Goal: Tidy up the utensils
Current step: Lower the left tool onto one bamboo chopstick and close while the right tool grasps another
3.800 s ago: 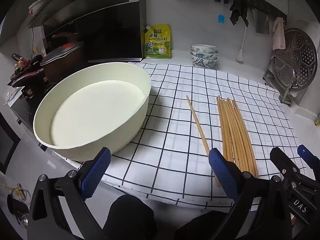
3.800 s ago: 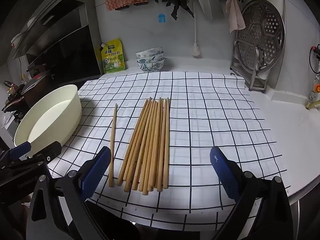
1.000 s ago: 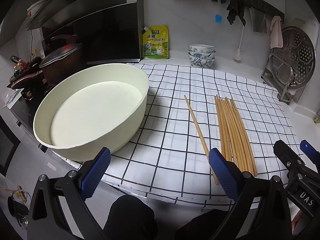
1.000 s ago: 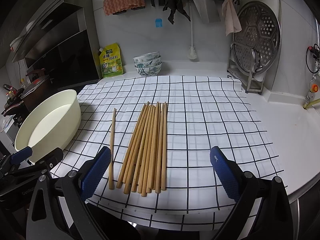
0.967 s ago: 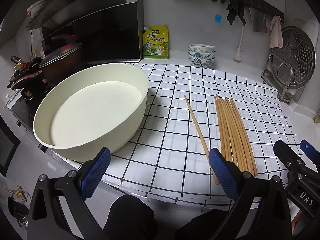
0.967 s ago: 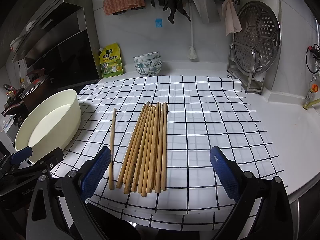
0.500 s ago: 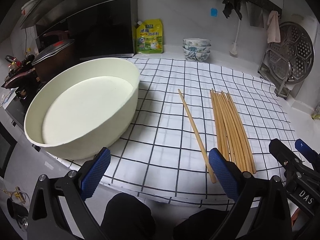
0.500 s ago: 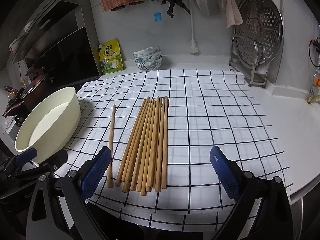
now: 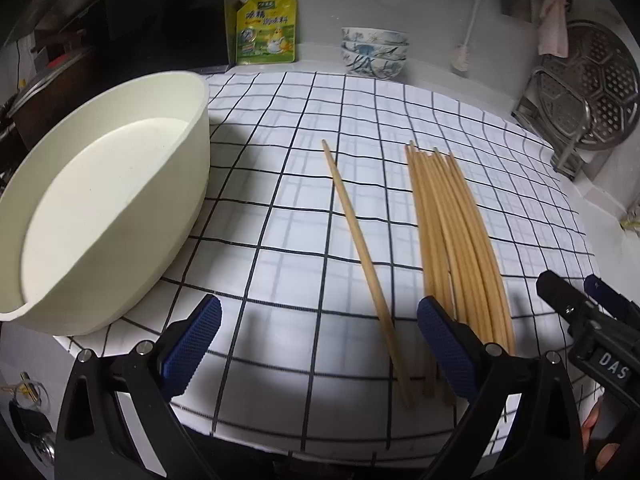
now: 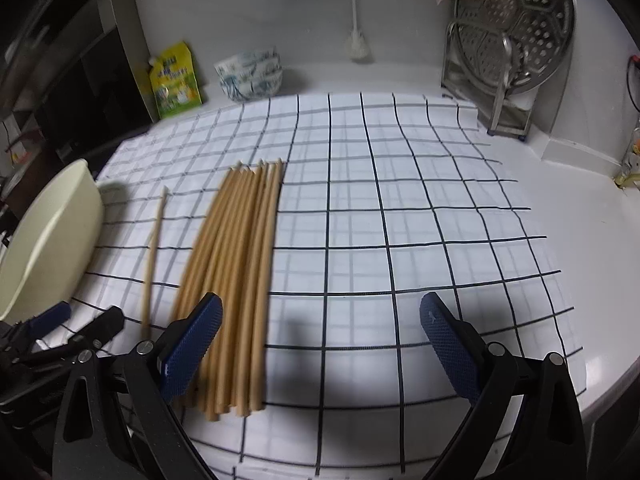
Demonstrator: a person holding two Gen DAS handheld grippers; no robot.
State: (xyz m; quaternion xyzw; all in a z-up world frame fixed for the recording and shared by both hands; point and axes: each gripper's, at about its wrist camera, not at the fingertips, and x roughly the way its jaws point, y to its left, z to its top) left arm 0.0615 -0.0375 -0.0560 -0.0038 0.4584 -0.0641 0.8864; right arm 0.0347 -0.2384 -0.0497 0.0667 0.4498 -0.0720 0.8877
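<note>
Several wooden chopsticks lie in a bundle [image 9: 452, 232] [image 10: 236, 264] on the checked cloth [image 9: 280, 208] [image 10: 400, 216]. One single chopstick [image 9: 360, 248] [image 10: 154, 248] lies apart to their left. A large cream basin [image 9: 96, 216] [image 10: 44, 236] stands at the cloth's left side. My left gripper [image 9: 320, 344] is open, low over the cloth's near edge, with the single chopstick's near end between its fingers' span. My right gripper [image 10: 320, 340] is open too; its left finger [image 10: 192, 344] hangs over the bundle's near ends. Neither holds anything.
A yellow refill pouch [image 9: 267, 26] and stacked patterned bowls [image 9: 374, 52] stand by the back wall. A steel steamer plate on a rack [image 10: 516, 32] is at the back right. A dark stove and pot are left of the basin. The counter edge runs close below both grippers.
Both grippers have moved forward and down toward the cloth. The chopsticks now look closer and larger. Nothing on the cloth has shifted, and both grippers stay open.
</note>
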